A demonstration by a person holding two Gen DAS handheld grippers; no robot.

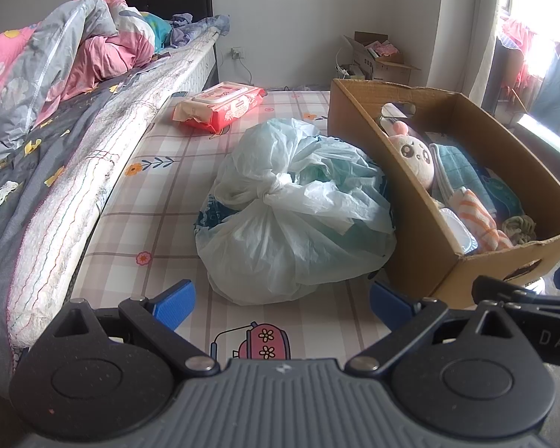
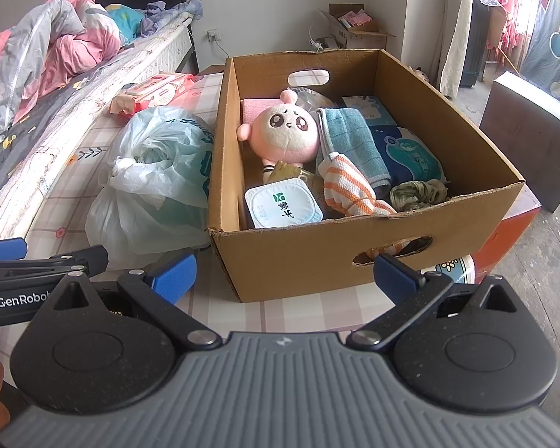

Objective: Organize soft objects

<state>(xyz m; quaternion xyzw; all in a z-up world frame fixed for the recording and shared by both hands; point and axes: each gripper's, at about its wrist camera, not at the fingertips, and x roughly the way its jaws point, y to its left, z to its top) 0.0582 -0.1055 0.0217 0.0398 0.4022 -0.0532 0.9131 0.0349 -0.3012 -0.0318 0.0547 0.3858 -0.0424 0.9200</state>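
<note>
Rumpled pink-and-grey quilt [image 1: 56,63] heaped on raised bed at left; not handled.

Low mattress in checked pale sheet with flower prints [image 1: 160,194] carrying everything relevant.

Open brown cardboard box with cut-out handles [image 2: 310,261] resting on sheet, long axis running away from both cameras. Touching or just beside it, on its left: knotted translucent white plastic bag, bulging with soft contents [image 1: 295,209].

Red-and-white flat pack of wipes [image 1: 220,106] lying beyond bag, well apart from box, near bed edge.

Inside box, soft items: pink round-headed plush doll [image 2: 285,130] toward far left; teal checked towel [image 2: 351,142] beside doll, draped along box length; orange-and-white striped cloth [image 2: 354,190] near front wall; olive crumpled rag [image 2: 418,192] in front right corner. Also white foil-lidded plastic cup [image 2: 283,205] at front left, not soft. Blue printed packs at right side, contents unclear.

Left gripper [image 1: 282,298]: blue pads spread wide, nothing between them, bag directly ahead and centred. Right gripper [image 2: 285,270]: likewise spread and empty, facing box front wall, box contents ahead and beyond wall.

Judgement: sorting barely begun or between steps. Bag nearer left gripper, knot facing up toward it. Box items nearer right gripper, reachable only over near wall; striped cloth closest, long axis slanting front-right to back-left.
</note>
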